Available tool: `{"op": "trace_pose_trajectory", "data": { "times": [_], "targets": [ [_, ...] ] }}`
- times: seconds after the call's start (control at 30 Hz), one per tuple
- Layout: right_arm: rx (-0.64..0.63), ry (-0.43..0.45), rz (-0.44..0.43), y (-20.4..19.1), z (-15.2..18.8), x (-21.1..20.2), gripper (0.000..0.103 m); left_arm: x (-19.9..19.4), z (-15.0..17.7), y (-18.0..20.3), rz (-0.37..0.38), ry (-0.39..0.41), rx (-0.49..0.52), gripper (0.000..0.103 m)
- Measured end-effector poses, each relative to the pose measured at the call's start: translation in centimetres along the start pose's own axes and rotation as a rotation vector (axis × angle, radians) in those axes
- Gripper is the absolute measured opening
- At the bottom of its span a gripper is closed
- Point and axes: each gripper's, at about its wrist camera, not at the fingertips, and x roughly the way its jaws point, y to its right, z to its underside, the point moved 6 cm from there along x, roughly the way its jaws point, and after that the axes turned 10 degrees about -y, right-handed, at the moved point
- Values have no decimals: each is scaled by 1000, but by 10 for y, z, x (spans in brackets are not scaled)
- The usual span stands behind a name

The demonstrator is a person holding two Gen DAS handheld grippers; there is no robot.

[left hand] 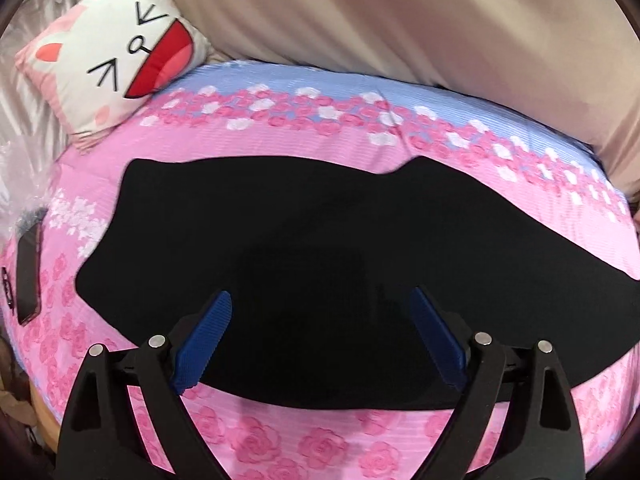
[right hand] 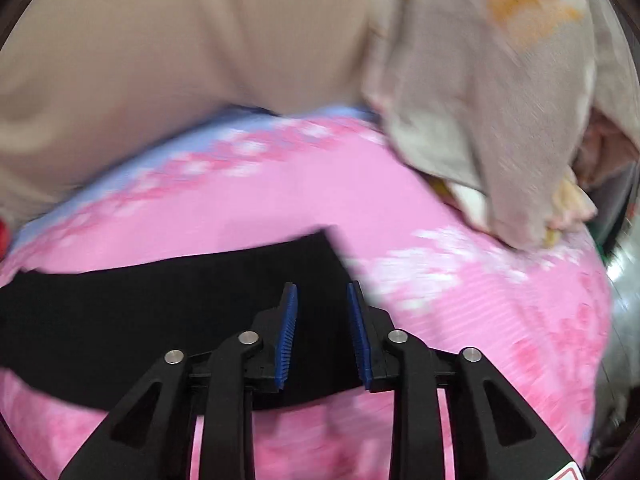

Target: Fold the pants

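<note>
Left wrist view: left gripper (left hand: 320,336) hangs over the near half of the black pants (left hand: 304,240), jaws spread wide, nothing between the blue pads (left hand: 208,340). Looks like an open approach, or a release, not a grip; no cloth is lifted. The pants lie flat and long across the middle of the bed (left hand: 304,440), running from the left edge toward the right edge, 1 dark layered shape, so probably leg-on-leg already; seams cannot be made out in the black. Flat spread makes sense: next fold needs both ends reachable.

Right wrist view: right gripper (right hand: 322,332) sits over the squared-off end of the pants (right hand: 160,312) near the bed's right edge, fingers (right hand: 288,332) a narrow gap apart, pointing down at the cloth. Blur hides whether any fabric is pinched; it looks empty. Narrow gap suits nipping a thin hem.

Farther back: phone (left hand: 28,272) at the bed's left edge, cat-face pillow (left hand: 120,52) at the far left corner, beige blanket (left hand: 380,24) along the far edge, crumpled grey cloth (right hand: 480,100) at the far right corner. All clear of the fold zone.
</note>
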Motion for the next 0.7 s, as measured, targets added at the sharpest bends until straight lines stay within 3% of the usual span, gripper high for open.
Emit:
{"op": "trace_pose_trajectory", "data": {
  "times": [0.13,0.2,0.3,0.4,0.5,0.63,0.7],
  "targets": [
    [-141,-63,-203,-105,10,1,30,8,-9,-10,-61,22,-22,88],
    [-211,-103,-354,-172,10,7,30,11,-13,-17,-92,31,-29,88],
    [-350,-136,-496,-277,3,18,31,15,-14,-32,-122,37,-43,88],
    [-512,-147,-526,-374,1,29,43,17,-13,-60,-145,43,-60,88],
    [-634,-181,-556,-455,6,47,44,21,-18,-87,-154,45,-77,90],
    [-713,-241,-610,-527,20,64,44,59,-45,-134,-238,9,-107,91],
    [-748,-241,-589,-552,21,72,38,81,-59,-153,-269,-15,-124,93]
  ]
}}
